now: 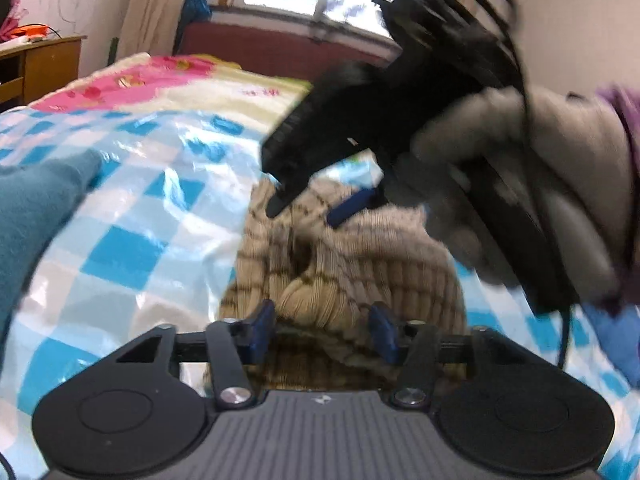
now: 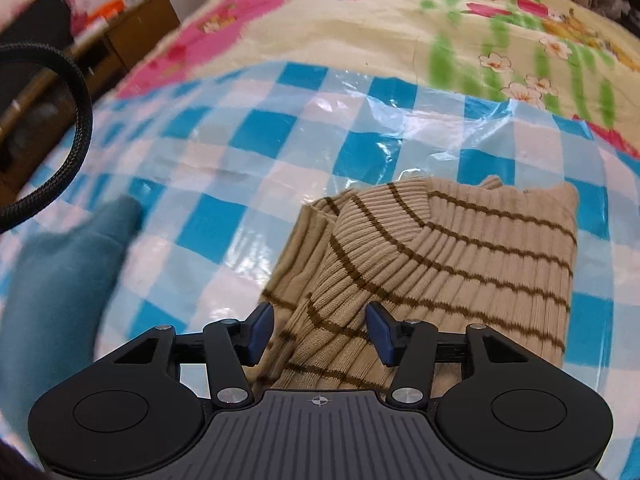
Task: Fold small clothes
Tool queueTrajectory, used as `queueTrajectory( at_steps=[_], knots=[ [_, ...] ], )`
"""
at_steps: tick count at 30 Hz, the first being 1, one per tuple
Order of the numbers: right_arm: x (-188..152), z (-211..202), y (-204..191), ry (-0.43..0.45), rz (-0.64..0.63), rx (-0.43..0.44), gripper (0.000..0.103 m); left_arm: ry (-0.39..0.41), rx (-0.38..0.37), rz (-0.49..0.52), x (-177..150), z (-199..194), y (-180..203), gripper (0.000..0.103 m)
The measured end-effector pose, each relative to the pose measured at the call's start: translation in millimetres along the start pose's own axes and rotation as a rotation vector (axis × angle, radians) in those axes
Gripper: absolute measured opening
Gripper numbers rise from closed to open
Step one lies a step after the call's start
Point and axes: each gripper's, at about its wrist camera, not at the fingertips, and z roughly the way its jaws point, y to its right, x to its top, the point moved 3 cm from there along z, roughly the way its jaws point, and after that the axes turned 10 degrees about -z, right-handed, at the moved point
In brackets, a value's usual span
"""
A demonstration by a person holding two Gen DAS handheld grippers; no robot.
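A beige ribbed sweater with brown stripes (image 2: 460, 252) lies bunched and partly folded on the blue-and-white checked plastic sheet (image 2: 248, 148). My right gripper (image 2: 320, 334) is open right above its near edge, blue pads on either side of a fold. The sweater also shows in the left wrist view (image 1: 340, 276). My left gripper (image 1: 324, 334) is open just over its near edge. In that view the right gripper (image 1: 308, 204) hovers over the sweater's far part, held by a gloved hand (image 1: 520, 184).
A teal garment (image 2: 56, 272) lies at the left on the sheet; it also shows in the left wrist view (image 1: 36, 208). A floral bedspread (image 2: 400, 28) covers the bed beyond. A wooden desk (image 1: 40, 64) stands far left. A black cable (image 2: 76, 128) loops at left.
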Motion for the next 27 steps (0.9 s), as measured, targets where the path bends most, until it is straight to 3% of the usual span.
queueTrajectory(
  at_steps=[5, 9, 12, 17, 21, 27],
  knots=[
    [-0.9, 13.8, -9.6, -0.033, -0.097, -0.13, 0.045, -0.023, -0.027, 0.002, -4.7, 3.1, -1.6, 0.034],
    [-2.2, 9.5, -5.7, -0.038, -0.11, -0.142, 0.024, -0.022, -0.044, -0.014, -4.2, 0.5, -1.5, 0.027],
    [-4.3, -4.7, -3.1, -0.009, -0.086, -0.122, 0.017, -0.003, -0.068, -0.047, -1.3, -5.8, -4.8, 0.024],
    [-3.2, -41.4, -6.0, 0.078, -0.025, -0.05, 0.016, 0.037, -0.113, -0.108, 2.9, -26.3, -10.8, 0.022],
    [-0.6, -47.7, -19.9, 0.104, -0.022, -0.004, 0.016, 0.06, -0.107, -0.159, 4.2, -37.9, -22.3, 0.022],
    [-9.0, 0.4, -35.5, 0.045, 0.006, 0.007, 0.022, -0.087, -0.011, -0.359, -8.8, -13.9, -67.4, 0.022]
  ],
)
